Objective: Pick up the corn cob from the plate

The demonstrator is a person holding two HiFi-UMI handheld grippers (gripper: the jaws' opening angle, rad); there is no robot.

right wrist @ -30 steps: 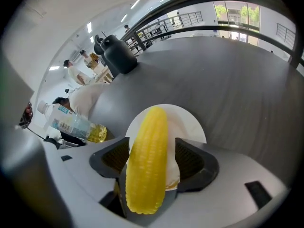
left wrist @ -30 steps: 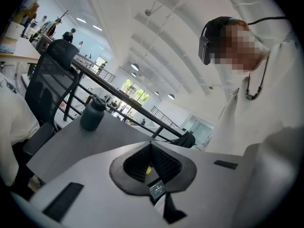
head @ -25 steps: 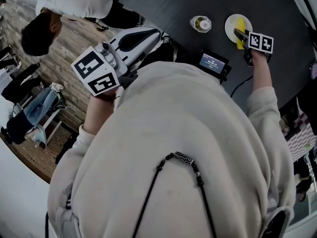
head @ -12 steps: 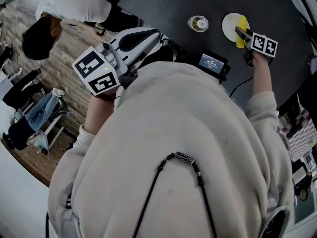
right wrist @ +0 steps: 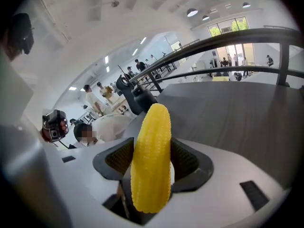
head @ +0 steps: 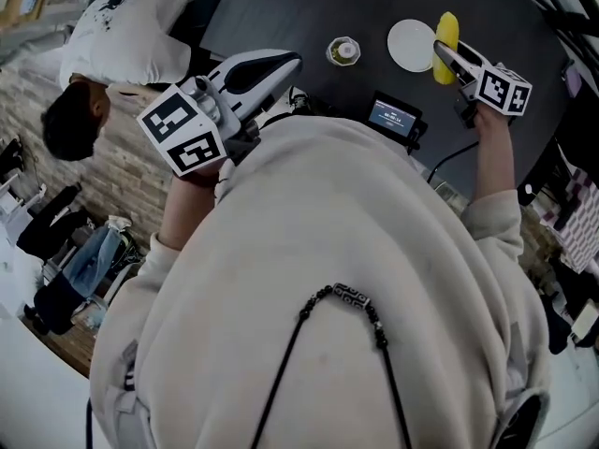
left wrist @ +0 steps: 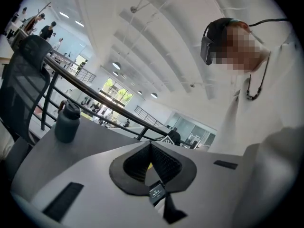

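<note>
The yellow corn cob [head: 446, 34] hangs in the air just right of the white plate [head: 410, 45] on the dark table, clear of it. My right gripper [head: 451, 56] is shut on the cob. In the right gripper view the cob [right wrist: 152, 175] stands nearly upright between the two black pads [right wrist: 186, 158], its tip pointing away from me. My left gripper [head: 296, 62] is held up near my chest at the table's near edge, away from the plate. Its pads [left wrist: 164, 163] meet at the tip with nothing between them.
A small round jar [head: 343, 50] stands left of the plate. A black device with a lit screen [head: 391, 115] and a cable sits at the table's near edge. A person in a white top [head: 122, 26] is at the far left. A dark bottle [left wrist: 66, 122] shows in the left gripper view.
My right gripper has risen with the corn cob, lifting it off the plate, which now lies bare. The left gripper has shifted only slightly.
</note>
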